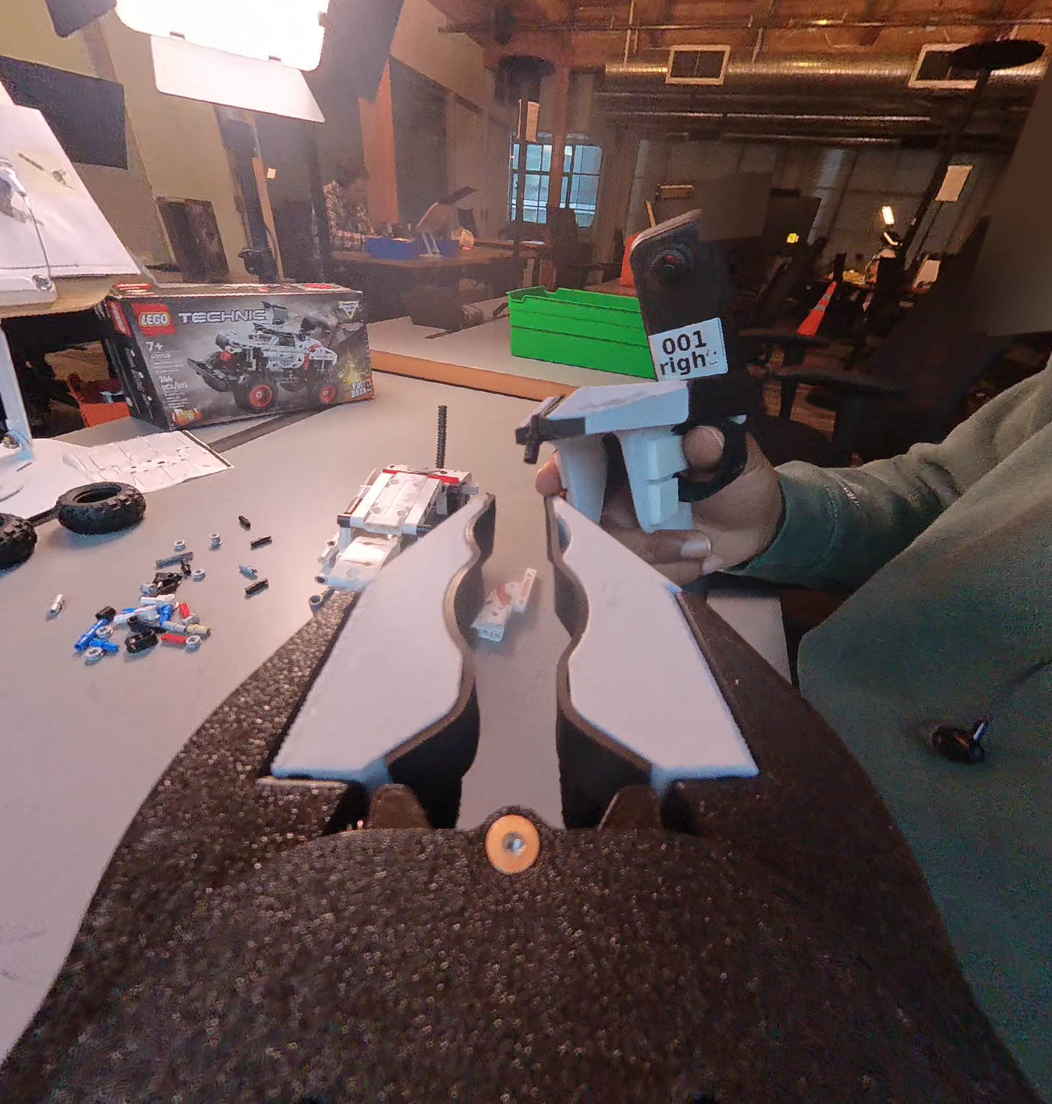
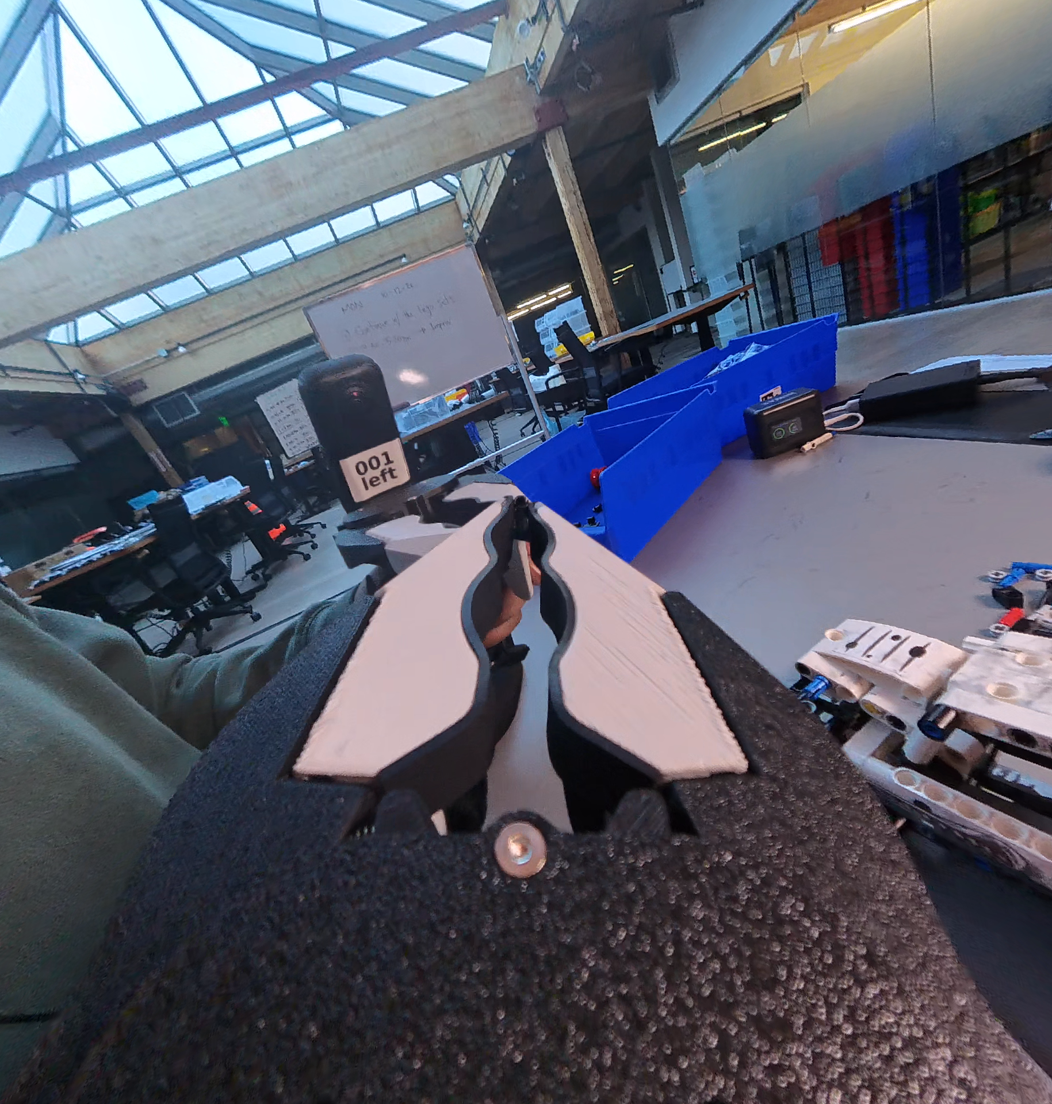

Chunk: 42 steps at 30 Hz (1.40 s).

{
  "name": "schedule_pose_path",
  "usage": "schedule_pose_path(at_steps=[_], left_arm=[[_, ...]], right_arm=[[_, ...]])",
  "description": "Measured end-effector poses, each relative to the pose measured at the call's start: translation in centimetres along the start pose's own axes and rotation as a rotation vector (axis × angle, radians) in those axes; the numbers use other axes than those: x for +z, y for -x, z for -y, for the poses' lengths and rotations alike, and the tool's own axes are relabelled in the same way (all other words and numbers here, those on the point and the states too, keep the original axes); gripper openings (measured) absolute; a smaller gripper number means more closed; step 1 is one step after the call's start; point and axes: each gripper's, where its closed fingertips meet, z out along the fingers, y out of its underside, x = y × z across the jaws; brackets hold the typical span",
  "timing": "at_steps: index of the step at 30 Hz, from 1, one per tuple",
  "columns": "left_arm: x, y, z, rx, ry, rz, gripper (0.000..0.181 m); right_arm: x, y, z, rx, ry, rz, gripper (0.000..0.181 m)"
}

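Right gripper (image 2: 520, 506) (labelled) around black piece (image 1: 530, 443)

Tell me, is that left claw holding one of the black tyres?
No. The left claw is open and empty above the table, while both black tyres lie far off on its left side.

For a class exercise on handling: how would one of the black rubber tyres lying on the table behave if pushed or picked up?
The black tyre lies flat on its side, so a push would probably slide it, not roll it. Its knobbly tread likely grips the grey table and fingers well. With no wheel hub visible inside, it is probably light and somewhat squashy.
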Motion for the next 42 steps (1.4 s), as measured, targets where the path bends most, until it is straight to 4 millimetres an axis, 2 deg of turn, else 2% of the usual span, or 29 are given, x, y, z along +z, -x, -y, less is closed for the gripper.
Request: schedule_pose_path(at_steps=[2, 10, 13, 15, 18, 21, 24, 27, 30, 32, 34, 36, 38, 42], left_arm=[[0.3, -0.2, 0.3, 0.012, 0.004, 0.005, 0.018], [0.7, -0.2, 0.0, 0.076, 0.059, 0.022, 0.004], [1.0, 1.1, 0.1, 0.091, 0.088, 0.063, 0.004], [1.2, 4.0, 0.4, 0.08, 0.12, 0.122, 0.003], [2.5, 10.9, -1.0, 0.065, 0.268, 0.237, 0.004], [4.5, 17.9, -4.9, 0.03, 0.478, 0.332, 0.005], [6.8, 21.5, -8.6, -0.008, 0.629, 0.333, 0.005], [7.9, 23.0, -11.2, -0.037, 0.725, 0.328, 0.005], [8.0, 23.5, -12.4, -0.043, 0.762, 0.329, 0.005], [8.1, 23.4, -12.4, -0.047, 0.753, 0.317, 0.013], [8.1, 22.8, -11.7, -0.037, 0.713, 0.296, 0.023], [8.1, 21.6, -10.1, -0.005, 0.637, 0.262, 0.039], [8.0, 19.5, -7.7, 0.043, 0.54, 0.208, 0.044], [7.2, 12.8, -2.8, 0.049, 0.345, 0.039, 0.035]], right_arm=[[0.0, 0.0, -0.3, 0.003, 0.01, 0.003, 0.004], [0.2, -0.1, -1.2, 0.004, 0.057, 0.004, 0.004], [-0.1, -1.7, -0.8, -0.033, 0.059, -0.076, 0.006], [-0.8, -3.3, 0.4, -0.092, 0.06, -0.14, 0.018], [-2.2, -5.2, 2.2, -0.132, 0.047, -0.197, 0.018], [-3.4, -6.4, 2.9, -0.162, 0.054, -0.222, 0.018], [-4.5, -7.3, 2.5, -0.176, 0.069, -0.243, 0.016], [-5.6, -8.1, 1.7, -0.181, 0.089, -0.256, 0.015], [-6.2, -9.1, 1.2, -0.179, 0.104, -0.277, 0.015], [-6.2, -9.4, 1.0, -0.169, 0.112, -0.278, 0.015], [-6.2, -9.6, 0.8, -0.192, 0.128, -0.285, 0.015], [-6.2, -9.9, 0.4, -0.245, 0.157, -0.308, 0.016], [-6.0, -10.0, 0.1, -0.311, 0.188, -0.324, 0.017], [-5.3, -10.7, 0.2, -0.592, 0.275, -0.403, 0.028]])
